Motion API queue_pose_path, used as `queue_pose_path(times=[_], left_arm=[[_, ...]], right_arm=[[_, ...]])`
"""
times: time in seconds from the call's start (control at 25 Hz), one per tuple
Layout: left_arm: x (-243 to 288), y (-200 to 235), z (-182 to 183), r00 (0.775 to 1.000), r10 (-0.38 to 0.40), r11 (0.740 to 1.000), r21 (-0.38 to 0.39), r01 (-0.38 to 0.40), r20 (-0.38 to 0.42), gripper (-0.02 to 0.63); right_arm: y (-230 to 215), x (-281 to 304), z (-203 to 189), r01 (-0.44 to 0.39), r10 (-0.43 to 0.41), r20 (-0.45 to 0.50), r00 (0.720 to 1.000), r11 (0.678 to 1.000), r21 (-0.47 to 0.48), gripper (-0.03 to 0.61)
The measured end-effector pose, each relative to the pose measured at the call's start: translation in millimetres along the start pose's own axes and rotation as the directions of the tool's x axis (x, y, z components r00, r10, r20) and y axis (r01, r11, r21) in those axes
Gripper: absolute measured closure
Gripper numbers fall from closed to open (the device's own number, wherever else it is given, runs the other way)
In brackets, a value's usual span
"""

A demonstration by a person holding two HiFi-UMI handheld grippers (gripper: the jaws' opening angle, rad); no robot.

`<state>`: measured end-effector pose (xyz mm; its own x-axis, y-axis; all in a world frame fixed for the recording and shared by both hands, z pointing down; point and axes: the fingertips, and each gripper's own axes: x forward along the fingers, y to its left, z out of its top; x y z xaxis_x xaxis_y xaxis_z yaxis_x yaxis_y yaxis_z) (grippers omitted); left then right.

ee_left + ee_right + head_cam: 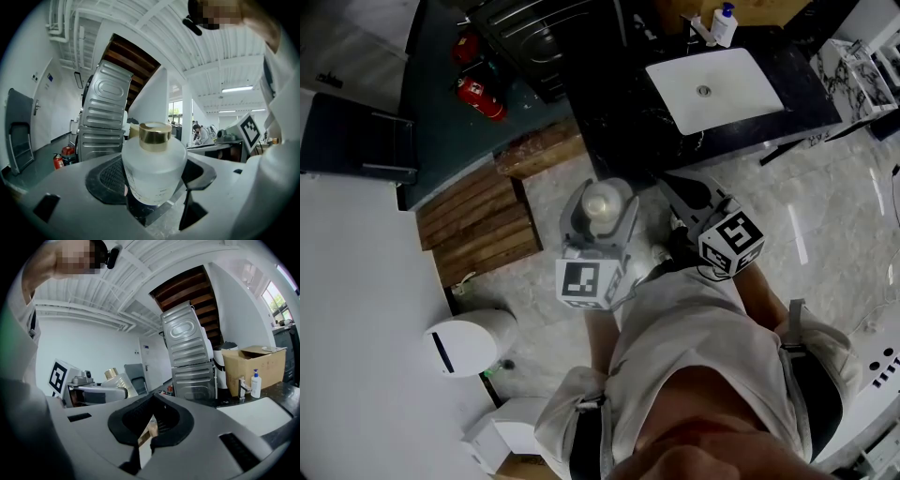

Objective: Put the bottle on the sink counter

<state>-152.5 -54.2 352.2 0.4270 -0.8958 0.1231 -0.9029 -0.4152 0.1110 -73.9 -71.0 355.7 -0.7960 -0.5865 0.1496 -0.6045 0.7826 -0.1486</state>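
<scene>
Bottle (pixel 154 159) upright, gold cap up, clamped mid-body in L tongs (pixel 152 180). Table (pixel 614 131) w/ sink (pixel 712 89) at 1 o'clock. R tongs (pixel 149 425) narrow, empty. Prob. frosted glass: heavyish, slick, fragile. Grip body, not cap.

Ctr frame: bottle (pixel 602 200) between jaws of left gripper (pixel 600 210), right gripper (pixel 680 192) just to its right. Sink (pixel 712 86) set in counter (pixel 619 131) upper right, pump dispenser (pixel 724 23) behind it. Fire extinguishers (pixel 481 98) upper left; wooden pallet (pixel 483 225) below them.
</scene>
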Motion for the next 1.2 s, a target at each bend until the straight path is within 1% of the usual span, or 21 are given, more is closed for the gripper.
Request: queue_pose_path(times=[0.4, 0.76, 1.2], left_arm=[[15, 19, 0, 1.000, 0.023, 1.000, 0.008, -0.023, -0.012, 0.285], [39, 37, 4, 0.999, 0.044, 0.999, 0.007, -0.044, -0.012, 0.285], [87, 55, 13, 0.997, 0.070, 0.997, 0.015, -0.069, -0.022, 0.285]], right_arm=[[-14, 25, 2, -0.022, 0.022, 0.008, 1.000, 1.000, 0.007, 0.581], [-33, 47, 8, -0.042, 0.042, 0.006, 0.999, 0.999, 0.010, 0.581], [-75, 74, 20, -0.072, 0.072, 0.019, 0.997, 0.997, 0.019, 0.581]])
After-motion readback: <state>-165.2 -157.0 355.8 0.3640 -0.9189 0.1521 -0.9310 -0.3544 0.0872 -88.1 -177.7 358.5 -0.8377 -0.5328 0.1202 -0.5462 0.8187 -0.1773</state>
